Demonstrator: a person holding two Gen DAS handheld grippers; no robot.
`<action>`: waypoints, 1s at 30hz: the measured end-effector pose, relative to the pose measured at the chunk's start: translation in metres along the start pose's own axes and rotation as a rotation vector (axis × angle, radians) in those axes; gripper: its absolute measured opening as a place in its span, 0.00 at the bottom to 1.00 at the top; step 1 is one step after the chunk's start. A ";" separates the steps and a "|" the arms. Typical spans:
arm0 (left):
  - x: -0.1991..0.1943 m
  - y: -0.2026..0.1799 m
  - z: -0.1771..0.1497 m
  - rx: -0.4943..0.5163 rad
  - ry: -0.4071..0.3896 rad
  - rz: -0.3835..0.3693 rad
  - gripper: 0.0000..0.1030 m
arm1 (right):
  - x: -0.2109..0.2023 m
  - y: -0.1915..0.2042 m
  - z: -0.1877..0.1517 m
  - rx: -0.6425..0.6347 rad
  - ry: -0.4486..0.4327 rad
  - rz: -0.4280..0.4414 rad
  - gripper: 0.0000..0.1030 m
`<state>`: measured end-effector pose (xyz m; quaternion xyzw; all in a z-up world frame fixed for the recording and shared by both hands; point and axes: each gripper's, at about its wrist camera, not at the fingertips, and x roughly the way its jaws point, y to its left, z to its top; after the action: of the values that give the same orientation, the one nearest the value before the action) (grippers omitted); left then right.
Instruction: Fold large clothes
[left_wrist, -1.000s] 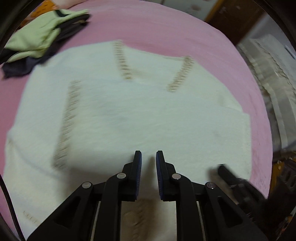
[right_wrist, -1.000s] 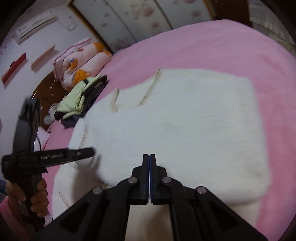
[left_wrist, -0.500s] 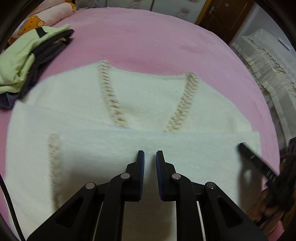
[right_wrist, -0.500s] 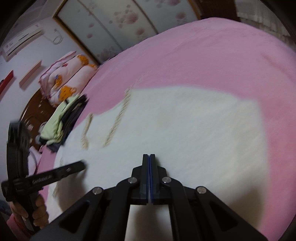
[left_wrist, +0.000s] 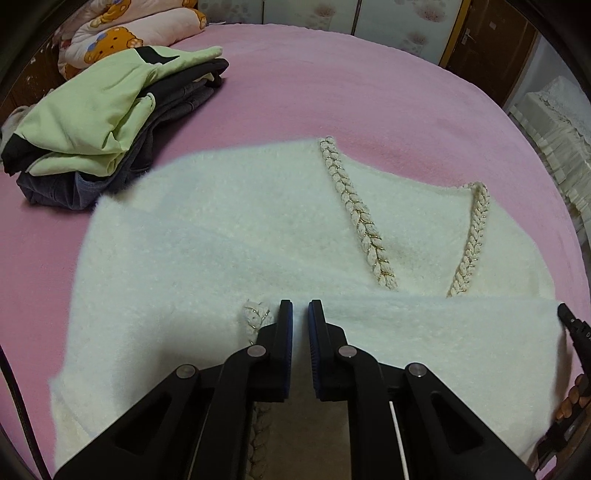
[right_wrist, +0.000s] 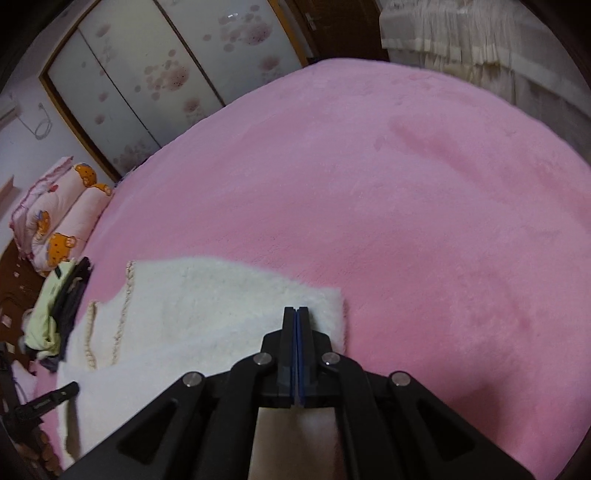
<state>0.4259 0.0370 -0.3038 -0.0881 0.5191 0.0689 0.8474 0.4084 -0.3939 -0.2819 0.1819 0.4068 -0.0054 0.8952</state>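
Two grippers I run sit over the fluffy white braid-trimmed cardigan, spread on the pink plush bedspread. My left gripper shows a narrow gap, gripping nothing; my right gripper is pressed closed above the cardigan's folded edge, cloth between its pads unclear.

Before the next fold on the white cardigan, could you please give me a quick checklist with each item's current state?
1. Right gripper shut on the white cardigan: ok.
2. Left gripper gripping fabric: not ok; jaws apart.
3. Folded edge straight across the braided trim: ok.
4. Clothes pile clear of the cardigan: not ok; they look to meet at a corner.
5. Pink bedspread has room beyond: ok.
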 end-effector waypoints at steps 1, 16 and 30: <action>0.001 -0.010 -0.002 0.009 -0.001 0.011 0.08 | -0.006 0.004 -0.001 -0.006 -0.013 -0.025 0.00; -0.092 -0.017 -0.078 0.028 0.014 0.021 0.72 | -0.120 0.060 -0.052 0.101 -0.008 0.024 0.02; -0.161 0.041 -0.189 0.081 0.205 0.046 0.73 | -0.192 0.087 -0.187 0.197 0.196 -0.005 0.02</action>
<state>0.1806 0.0310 -0.2476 -0.0484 0.6072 0.0578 0.7910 0.1575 -0.2777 -0.2268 0.2677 0.4904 -0.0298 0.8288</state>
